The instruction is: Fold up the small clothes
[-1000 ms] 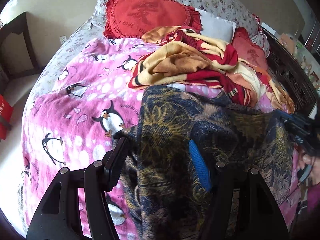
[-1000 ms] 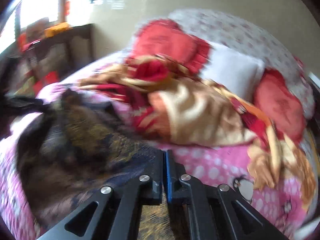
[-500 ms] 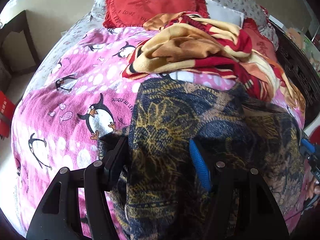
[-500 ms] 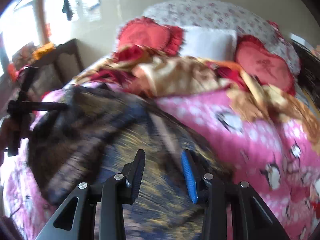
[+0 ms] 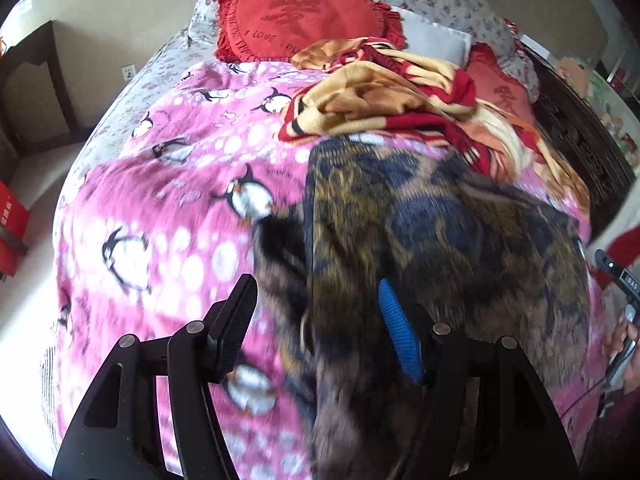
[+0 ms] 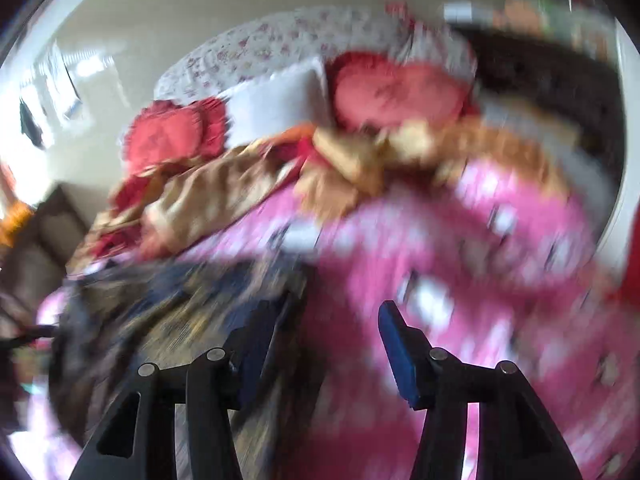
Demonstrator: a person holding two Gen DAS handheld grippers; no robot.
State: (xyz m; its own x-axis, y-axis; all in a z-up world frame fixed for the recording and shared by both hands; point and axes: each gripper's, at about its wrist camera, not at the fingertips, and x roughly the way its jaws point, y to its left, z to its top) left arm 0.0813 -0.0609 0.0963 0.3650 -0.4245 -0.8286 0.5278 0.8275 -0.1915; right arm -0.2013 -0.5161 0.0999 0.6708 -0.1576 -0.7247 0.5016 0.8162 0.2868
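A dark blue and gold patterned garment (image 5: 420, 232) lies spread on the pink penguin blanket (image 5: 168, 208). My left gripper (image 5: 316, 312) hovers over the garment's near left edge. Cloth lies under the gap between its jaws, the left finger (image 5: 240, 312) stands over the blanket, and neither pad presses on the cloth. In the blurred right wrist view, my right gripper (image 6: 332, 320) has its jaws opening, with nothing gripped between them. The garment (image 6: 160, 312) lies by its left finger and the pink blanket (image 6: 460, 248) under its right finger.
A crumpled red and tan blanket (image 5: 400, 100) lies just beyond the garment. Red heart cushions (image 5: 300, 16) and a white pillow (image 5: 432, 40) sit at the head of the bed. A dark carved bed frame (image 5: 576, 128) runs along the right. A hand (image 5: 624, 344) shows at the right edge.
My right gripper went from shut to open, let go of the garment and swung right while rolling. The garment dropped flat onto the blanket. The left gripper shifted slightly, jaws unchanged.
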